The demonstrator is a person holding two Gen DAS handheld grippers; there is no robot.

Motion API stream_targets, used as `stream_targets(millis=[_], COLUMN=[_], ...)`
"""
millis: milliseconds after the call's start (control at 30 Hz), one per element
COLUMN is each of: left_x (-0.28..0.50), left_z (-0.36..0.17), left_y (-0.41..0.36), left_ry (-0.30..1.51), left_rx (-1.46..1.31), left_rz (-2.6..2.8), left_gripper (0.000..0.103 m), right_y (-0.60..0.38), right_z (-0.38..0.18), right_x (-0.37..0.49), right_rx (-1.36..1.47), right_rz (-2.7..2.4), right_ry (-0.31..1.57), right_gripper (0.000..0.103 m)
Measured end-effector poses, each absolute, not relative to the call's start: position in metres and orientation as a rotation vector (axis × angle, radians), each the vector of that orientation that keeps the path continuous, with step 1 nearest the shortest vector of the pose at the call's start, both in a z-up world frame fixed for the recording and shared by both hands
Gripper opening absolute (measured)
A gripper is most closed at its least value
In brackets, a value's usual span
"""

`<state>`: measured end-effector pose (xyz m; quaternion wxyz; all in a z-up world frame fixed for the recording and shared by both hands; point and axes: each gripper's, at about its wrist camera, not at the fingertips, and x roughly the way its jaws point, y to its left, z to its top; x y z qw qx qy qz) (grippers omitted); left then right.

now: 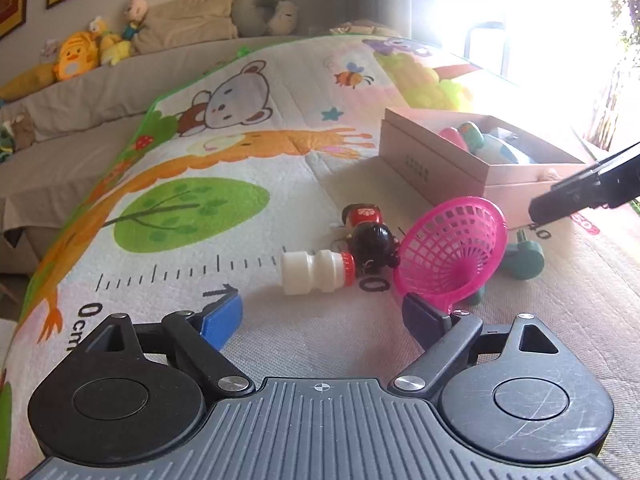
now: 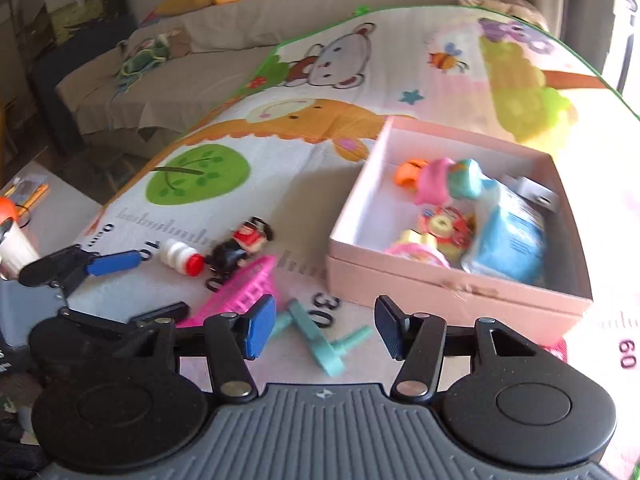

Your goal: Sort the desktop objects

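Hovering left claw [image 1: 322, 320] wide, empty, lined up on white bottle [image 1: 316, 272]; right claw [image 2: 324, 330] half-open, empty, beside pink box [image 2: 452, 280].

We hold our left tool [image 1: 322, 322] low with jaws spread wide, empty. Our right tool [image 2: 326, 330] tilts downward, jaws parted, nothing between.

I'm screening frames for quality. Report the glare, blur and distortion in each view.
Left wrist view: window glare whites out the upper right and washes over the box; the bottle and pink basket stay sharp; fisheye bends the mat edge. Right wrist view: soft motion blur throughout, worst on the toys in the box; glare only at the right edge.
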<state>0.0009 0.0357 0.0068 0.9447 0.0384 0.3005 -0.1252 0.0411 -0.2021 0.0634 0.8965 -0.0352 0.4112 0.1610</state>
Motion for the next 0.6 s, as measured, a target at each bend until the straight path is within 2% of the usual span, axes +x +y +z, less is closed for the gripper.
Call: stream_targets(millis=[167,233,467,533,600], left_x=[0.003,0.004,0.011,0.011,0.009], left_z=[0.006,0.006,0.010,0.013,0.016], left_y=[0.036,0.038,0.054,0.057,0.059], left_ry=[0.628,0.637,0.683,0.688,0.684], left_rx=[0.071,0.059,0.011,0.013,0.019], left_rz=[-0.237,-0.226,-0.149,-0.129,-0.122], left_gripper=[0.093,0.094,0.094,0.094,0.095], right_y=[-0.228,-0.220,-0.169,-0.157,-0.152], right_z=[0.036,0.029,0.011,0.009,0.006], right_x=[0.042,0.044,0.050,0.046,0.040], right_rx=[0.018,0.022,-0.017,-0.049,-0.079], right_rz=[0.316,0.353,0.485,0.530,0.545], right_ry=[0.890,0.874,0.819,0.810,0.801], right_gripper=[0.056,0.061,0.060,0.045,0.042])
